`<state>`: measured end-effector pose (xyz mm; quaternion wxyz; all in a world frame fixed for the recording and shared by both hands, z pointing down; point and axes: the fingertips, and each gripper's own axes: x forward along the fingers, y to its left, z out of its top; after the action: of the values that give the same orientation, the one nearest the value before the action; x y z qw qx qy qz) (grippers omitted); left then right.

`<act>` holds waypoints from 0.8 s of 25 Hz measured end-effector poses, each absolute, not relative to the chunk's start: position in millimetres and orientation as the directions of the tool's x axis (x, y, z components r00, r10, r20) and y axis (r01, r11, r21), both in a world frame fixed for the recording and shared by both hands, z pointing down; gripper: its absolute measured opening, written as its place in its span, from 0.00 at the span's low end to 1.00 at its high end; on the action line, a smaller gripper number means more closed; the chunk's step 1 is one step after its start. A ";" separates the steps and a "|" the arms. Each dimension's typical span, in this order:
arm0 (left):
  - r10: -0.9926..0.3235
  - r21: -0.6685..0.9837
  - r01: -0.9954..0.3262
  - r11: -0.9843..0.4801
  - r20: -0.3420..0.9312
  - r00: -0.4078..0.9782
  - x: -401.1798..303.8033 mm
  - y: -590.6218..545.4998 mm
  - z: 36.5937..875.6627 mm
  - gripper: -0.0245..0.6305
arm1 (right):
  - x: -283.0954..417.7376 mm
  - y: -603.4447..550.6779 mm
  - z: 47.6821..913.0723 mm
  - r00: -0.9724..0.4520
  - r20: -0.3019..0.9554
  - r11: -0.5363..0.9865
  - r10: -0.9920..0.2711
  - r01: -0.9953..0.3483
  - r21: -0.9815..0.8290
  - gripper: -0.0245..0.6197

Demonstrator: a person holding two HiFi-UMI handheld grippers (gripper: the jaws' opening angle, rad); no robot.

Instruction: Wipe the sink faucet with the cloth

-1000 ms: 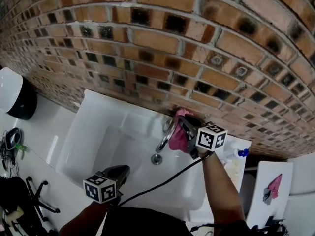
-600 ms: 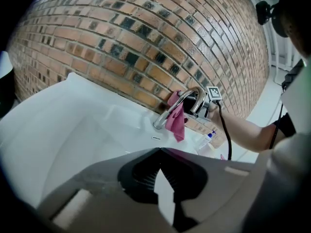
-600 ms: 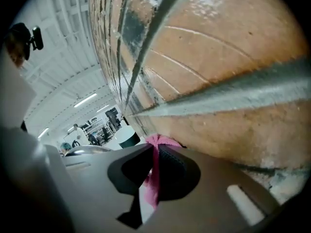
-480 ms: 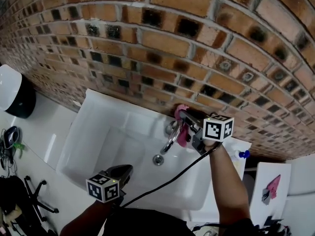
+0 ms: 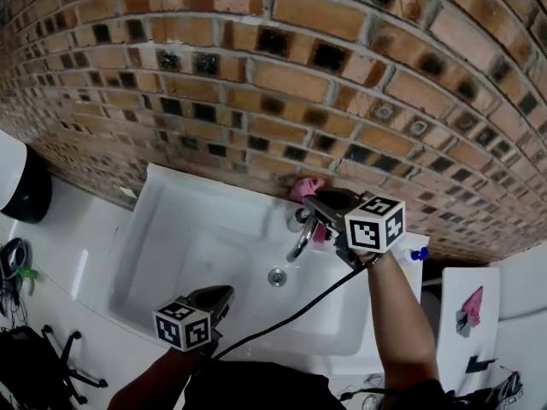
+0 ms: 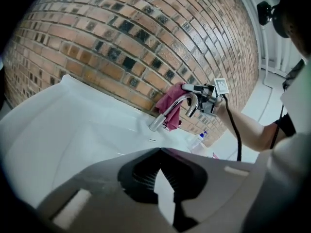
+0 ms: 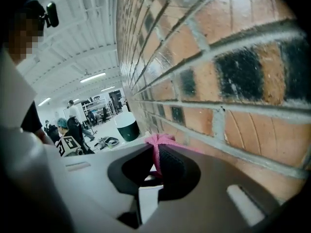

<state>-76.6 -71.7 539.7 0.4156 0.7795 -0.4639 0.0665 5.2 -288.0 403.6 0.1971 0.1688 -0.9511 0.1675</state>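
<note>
The right gripper (image 5: 318, 205) has its fingers clenched on a pink cloth (image 5: 306, 186). The cloth is bunched against the upper bend of the curved chrome faucet (image 5: 300, 243), at the back of the white sink (image 5: 188, 229) and close to the brick wall (image 5: 256, 75). The left gripper (image 5: 220, 295) hovers over the sink's front rim, well apart from the faucet, with its fingers closed together and nothing between them.
</note>
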 end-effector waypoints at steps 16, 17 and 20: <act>-0.539 0.578 -0.709 -0.404 0.475 0.695 -96.0 -58.1 542.3 0.05 | 26.9 -208.3 386.6 -0.726 0.391 0.761 -0.566 -0.642 -0.091 0.09; -0.530 0.577 -0.703 -0.417 0.474 0.703 -95.8 -57.4 541.4 0.05 | 25.9 -202.5 389.1 -0.719 0.390 0.753 -0.575 -0.652 -0.092 0.09; -0.508 0.573 -0.687 -0.448 0.470 0.722 -97.2 -54.9 538.9 0.05 | 20.6 -188.7 396.7 -0.699 0.394 0.733 -0.596 -0.674 -0.088 0.09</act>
<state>-97.2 -54.9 538.9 0.3882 0.8429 -0.3543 0.1155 20.6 -188.7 396.7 0.1724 0.3472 -0.9148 0.1133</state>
